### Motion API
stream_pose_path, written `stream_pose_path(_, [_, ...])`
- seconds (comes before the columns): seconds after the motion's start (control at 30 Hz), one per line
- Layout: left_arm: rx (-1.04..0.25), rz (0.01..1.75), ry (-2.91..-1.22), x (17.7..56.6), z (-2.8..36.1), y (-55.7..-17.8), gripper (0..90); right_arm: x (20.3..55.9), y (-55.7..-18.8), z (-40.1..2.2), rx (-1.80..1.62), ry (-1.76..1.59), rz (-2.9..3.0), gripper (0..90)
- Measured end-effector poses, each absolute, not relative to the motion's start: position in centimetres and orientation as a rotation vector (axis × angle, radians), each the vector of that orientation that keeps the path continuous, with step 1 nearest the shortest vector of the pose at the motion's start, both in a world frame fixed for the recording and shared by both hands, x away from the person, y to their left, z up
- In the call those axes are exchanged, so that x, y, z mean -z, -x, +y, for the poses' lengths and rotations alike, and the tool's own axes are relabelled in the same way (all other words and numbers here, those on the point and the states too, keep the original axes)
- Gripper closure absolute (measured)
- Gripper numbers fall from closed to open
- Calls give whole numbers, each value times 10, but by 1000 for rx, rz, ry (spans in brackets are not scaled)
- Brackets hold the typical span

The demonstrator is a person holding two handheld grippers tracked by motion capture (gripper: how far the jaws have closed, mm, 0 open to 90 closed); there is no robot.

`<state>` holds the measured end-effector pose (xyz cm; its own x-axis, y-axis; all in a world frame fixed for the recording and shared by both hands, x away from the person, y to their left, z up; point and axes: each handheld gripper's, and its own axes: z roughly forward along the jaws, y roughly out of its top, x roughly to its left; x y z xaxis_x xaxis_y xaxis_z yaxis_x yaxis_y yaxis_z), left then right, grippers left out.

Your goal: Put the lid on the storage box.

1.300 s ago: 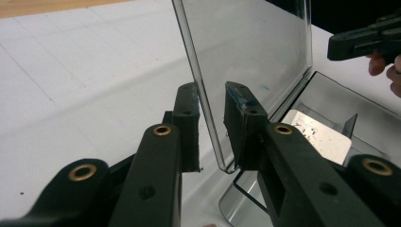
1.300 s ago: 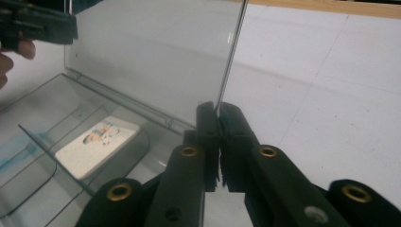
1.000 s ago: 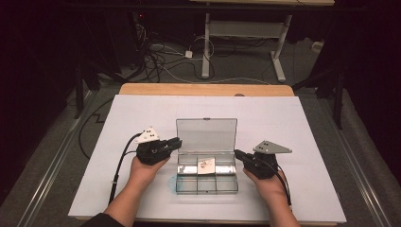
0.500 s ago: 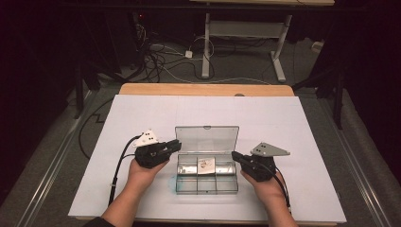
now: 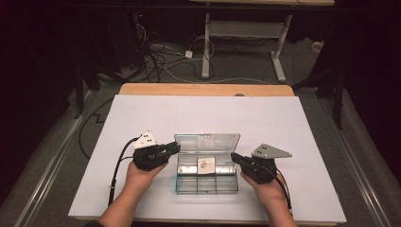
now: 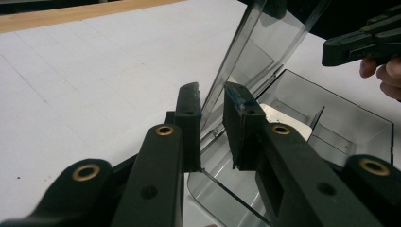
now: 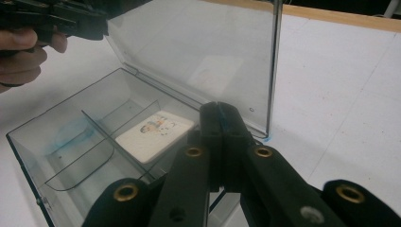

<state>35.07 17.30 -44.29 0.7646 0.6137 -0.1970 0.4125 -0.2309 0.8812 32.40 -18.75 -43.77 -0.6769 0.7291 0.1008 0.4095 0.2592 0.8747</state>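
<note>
Clear box sits near the table's front edge, w/ a small white card in its mid back slot. Left gripper at box's 9 o'clock, jaws a bit apart around the lid's edge. Right gripper at 3 o'clock, jaws pressed together, holding nothing.

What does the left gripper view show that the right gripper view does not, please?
Left gripper view: the left claw open, jaws astride the raised lid's side edge. Right gripper view: the right claw shut, the card's printed picture, a blue smear on the box floor. Both: the clear box, lid, card, white table.
</note>
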Motion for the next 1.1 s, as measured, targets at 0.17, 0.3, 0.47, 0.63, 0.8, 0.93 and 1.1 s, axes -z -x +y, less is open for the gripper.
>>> stream_pose_path(0.17, [-230,789,-1868,443,173,-347,747,437,-323,-189,-1392,-1043,2211,900])
stream_pose_path(0.3, [-241,777,-1891,444,172,-344,736,437,-323,-188,-1398,-1048,2222,900])
stream_pose_path(0.47, [-239,780,-1899,444,172,-342,736,437,-322,-187,-1389,-1038,2237,900])
stream_pose_path(0.63, [-237,775,-1904,445,172,-338,734,439,-322,-188,-1383,-1041,2244,900])
stream_pose_path(0.8, [-237,772,-1917,446,172,-334,726,439,-320,-189,-1380,-1046,2246,900])
stream_pose_path(0.93, [-232,777,-1917,447,171,-332,717,440,-320,-190,-1381,-1050,2245,900])
stream_pose_path(1.1, [-234,774,-1932,449,171,-328,706,440,-319,-191,-1384,-1052,2245,900])
